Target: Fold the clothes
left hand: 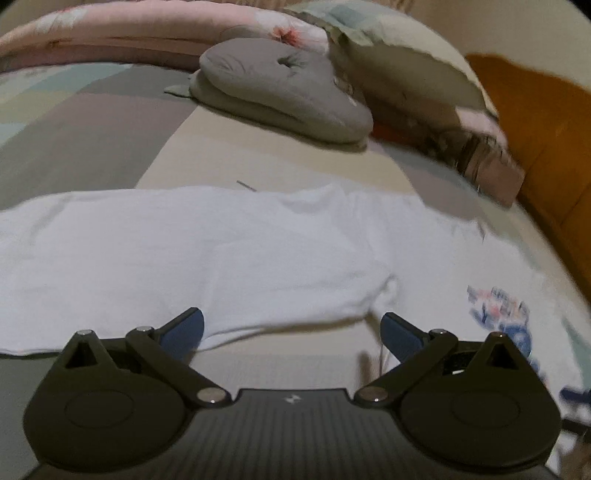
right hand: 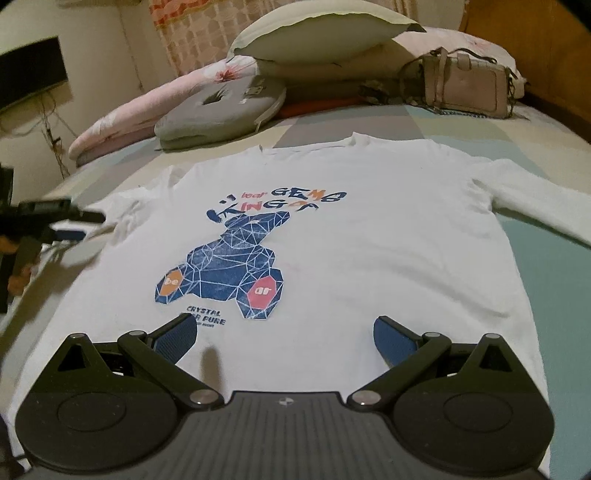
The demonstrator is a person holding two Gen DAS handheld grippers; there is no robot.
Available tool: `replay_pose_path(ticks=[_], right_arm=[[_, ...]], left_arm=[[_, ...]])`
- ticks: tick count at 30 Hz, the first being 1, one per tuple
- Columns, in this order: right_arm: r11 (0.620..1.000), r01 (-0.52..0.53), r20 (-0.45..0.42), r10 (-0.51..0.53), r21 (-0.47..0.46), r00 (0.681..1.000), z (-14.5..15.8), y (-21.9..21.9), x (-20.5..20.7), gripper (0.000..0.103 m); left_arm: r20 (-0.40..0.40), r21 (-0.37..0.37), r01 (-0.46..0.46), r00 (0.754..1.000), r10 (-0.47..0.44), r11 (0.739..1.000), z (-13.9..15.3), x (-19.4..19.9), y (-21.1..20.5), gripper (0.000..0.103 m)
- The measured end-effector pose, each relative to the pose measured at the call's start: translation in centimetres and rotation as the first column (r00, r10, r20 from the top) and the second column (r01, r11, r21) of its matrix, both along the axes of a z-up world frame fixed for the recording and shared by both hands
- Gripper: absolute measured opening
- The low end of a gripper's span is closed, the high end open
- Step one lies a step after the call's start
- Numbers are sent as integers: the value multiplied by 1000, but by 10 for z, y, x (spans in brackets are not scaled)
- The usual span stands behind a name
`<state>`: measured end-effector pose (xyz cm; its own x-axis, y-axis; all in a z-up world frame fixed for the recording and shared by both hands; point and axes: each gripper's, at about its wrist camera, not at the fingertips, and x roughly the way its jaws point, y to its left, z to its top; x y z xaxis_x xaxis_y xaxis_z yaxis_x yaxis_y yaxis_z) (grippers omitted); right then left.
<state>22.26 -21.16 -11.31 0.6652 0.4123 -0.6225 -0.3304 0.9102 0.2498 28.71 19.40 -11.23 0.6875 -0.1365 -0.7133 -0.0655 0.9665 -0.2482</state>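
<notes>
A white long-sleeved shirt (right hand: 369, 229) with a blue bear print (right hand: 229, 266) lies flat and face up on the bed, collar toward the pillows. My right gripper (right hand: 284, 338) hovers open over its lower hem, nothing between its blue pads. In the left wrist view one white sleeve (left hand: 184, 251) stretches across the sheet, and my left gripper (left hand: 291, 330) stands open just short of the sleeve's near edge. The left gripper (right hand: 70, 225) also shows in the right wrist view, beside the shirt's left sleeve, held by a hand.
A grey cushion (right hand: 221, 110), pink floral bedding (right hand: 140, 110), a pillow (right hand: 317, 33) and a beige handbag (right hand: 465, 85) line the head of the bed. An orange wooden bed frame (left hand: 535, 122) runs along the right. The patterned sheet (left hand: 92, 125) surrounds the shirt.
</notes>
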Motion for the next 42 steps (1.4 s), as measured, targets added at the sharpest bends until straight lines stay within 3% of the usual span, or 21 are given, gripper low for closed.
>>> replay_pose_path(ticks=[2, 9, 16, 22, 28, 30, 34, 36, 42], right_arm=[[1000, 9, -11, -9, 28, 1000, 1, -4, 0, 103], [998, 18, -35, -16, 60, 999, 4, -8, 0, 103], [995, 21, -62, -15, 97, 998, 5, -15, 1, 103], [983, 34, -101, -16, 182, 995, 5, -27, 3, 103], [976, 40, -119, -15, 212, 993, 7, -31, 3, 103], [977, 38, -120, -12, 211, 993, 7, -30, 2, 103], [978, 32, -123, -7, 208, 992, 8, -30, 0, 103], [978, 30, -123, -4, 207, 992, 8, -29, 0, 103], [976, 30, -130, -1, 217, 991, 7, -31, 2, 103]], left_arm=[[-39, 2, -15, 999, 15, 1000, 7, 9, -4, 101], [-104, -134, -5, 995, -9, 991, 5, 69, -24, 101], [-164, -268, -5, 986, -41, 963, 2, 128, -45, 101], [-70, -185, -39, 997, 26, 982, -10, 163, -46, 102], [-32, -21, -44, 999, 43, 999, 12, 162, -63, 101], [-3, -53, 15, 1000, -16, 998, 22, 146, -71, 102], [-102, -147, 113, 986, -129, 983, 13, 142, -86, 102], [-137, -116, 101, 984, -116, 988, 1, 153, -87, 102], [-47, -71, 19, 999, -22, 997, -8, 189, -79, 102]])
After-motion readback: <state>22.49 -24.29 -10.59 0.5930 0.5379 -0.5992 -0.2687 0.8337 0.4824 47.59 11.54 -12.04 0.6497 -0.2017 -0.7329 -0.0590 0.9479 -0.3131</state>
